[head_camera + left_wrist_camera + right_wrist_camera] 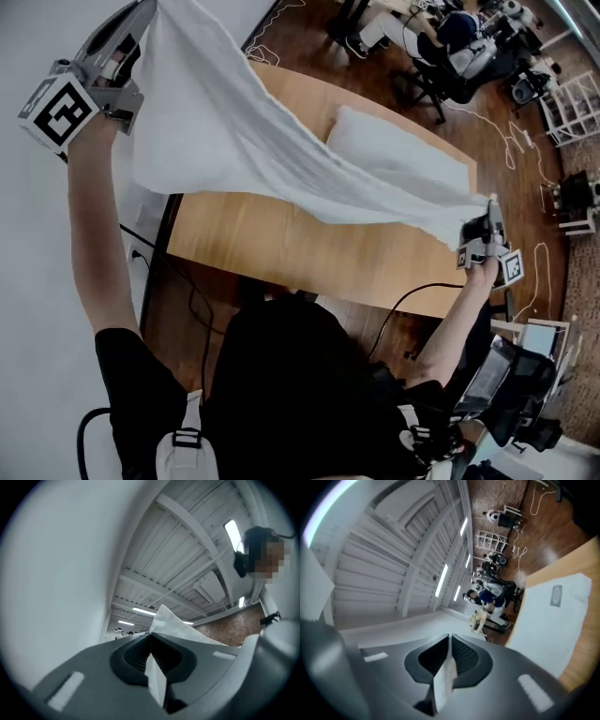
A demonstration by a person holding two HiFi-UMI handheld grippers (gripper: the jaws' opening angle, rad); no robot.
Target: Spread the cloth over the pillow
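Note:
A white cloth (225,141) hangs stretched between my two grippers above a wooden table (272,239). My left gripper (141,19) is raised high at the upper left and is shut on one corner of the cloth (171,623). My right gripper (489,217) is low at the right by the table's near edge, shut on the opposite corner of the cloth (444,679). A white pillow (394,155) lies on the table behind the cloth, partly hidden by it. The pillow (553,620) also shows in the right gripper view.
Black cables (412,295) hang off the table's near edge. Chairs and equipment (450,47) stand beyond the table, a white rack (572,103) at the far right. A person (281,394) in black is below me. A white wall lies left.

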